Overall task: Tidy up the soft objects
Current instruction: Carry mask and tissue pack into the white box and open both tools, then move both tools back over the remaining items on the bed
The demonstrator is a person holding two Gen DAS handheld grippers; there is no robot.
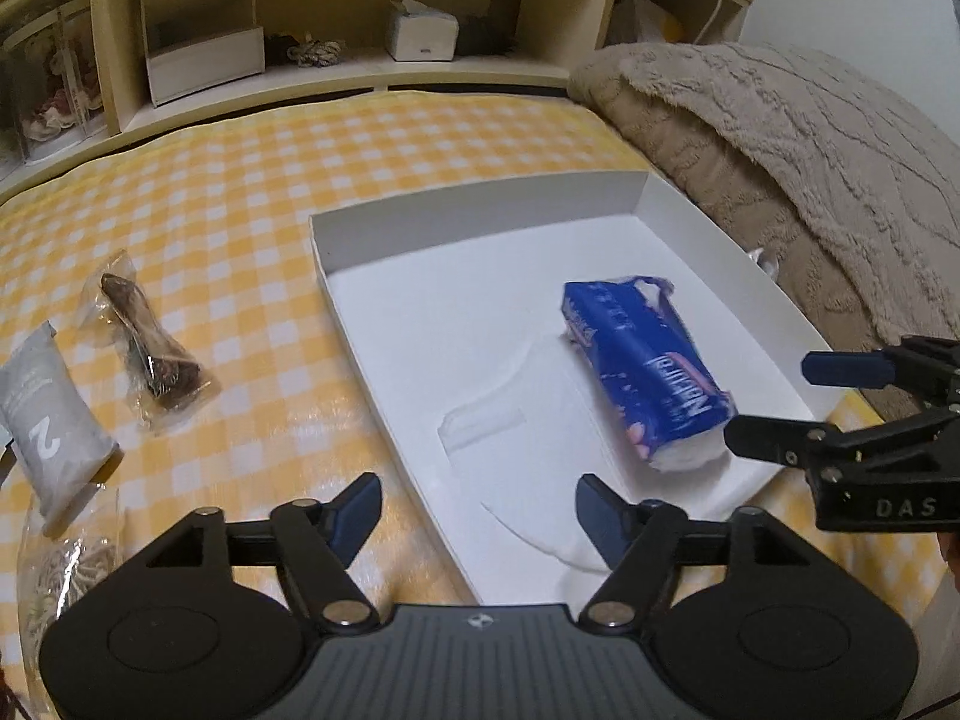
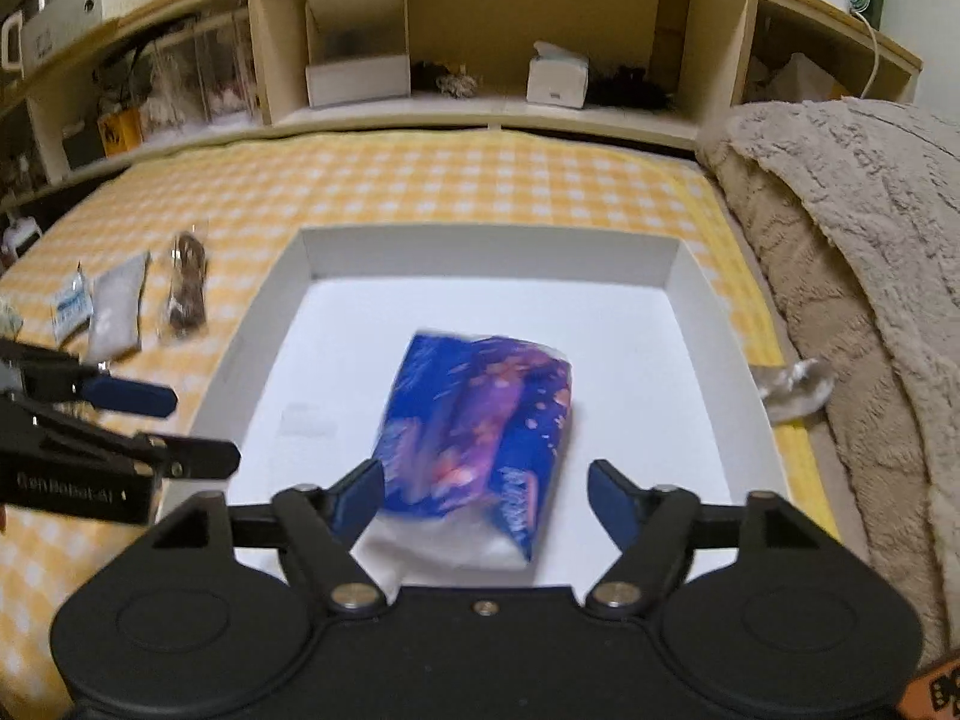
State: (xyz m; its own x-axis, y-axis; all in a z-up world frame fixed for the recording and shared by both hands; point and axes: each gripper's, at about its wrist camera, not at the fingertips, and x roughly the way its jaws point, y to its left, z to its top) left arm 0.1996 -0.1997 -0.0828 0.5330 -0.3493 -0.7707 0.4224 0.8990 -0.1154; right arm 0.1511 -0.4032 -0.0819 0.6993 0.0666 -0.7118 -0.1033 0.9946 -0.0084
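A blue tissue pack [image 1: 645, 372] lies in the white shallow box [image 1: 474, 204] on the yellow checked bed. Partly under it lies a flat white sheet [image 1: 528, 402]. My left gripper [image 1: 478, 498] hangs open over the box's near left wall, holding nothing. My right gripper [image 1: 780, 402] reaches in from the right, its fingers spread beside the pack's near end. In the right wrist view the blurred pack [image 2: 480, 432] lies between the open fingers of my right gripper [image 2: 486, 492], pads off it. My left gripper [image 2: 174, 426] shows at the left, over the box wall [image 2: 492, 252].
Left of the box lie a grey pouch marked 2 [image 1: 51, 420], a brown item in a clear bag [image 1: 153, 348] and a small blue-white sachet [image 2: 71, 306]. A beige blanket [image 1: 780, 138] is heaped on the right. A shelf headboard [image 2: 480, 114] stands behind.
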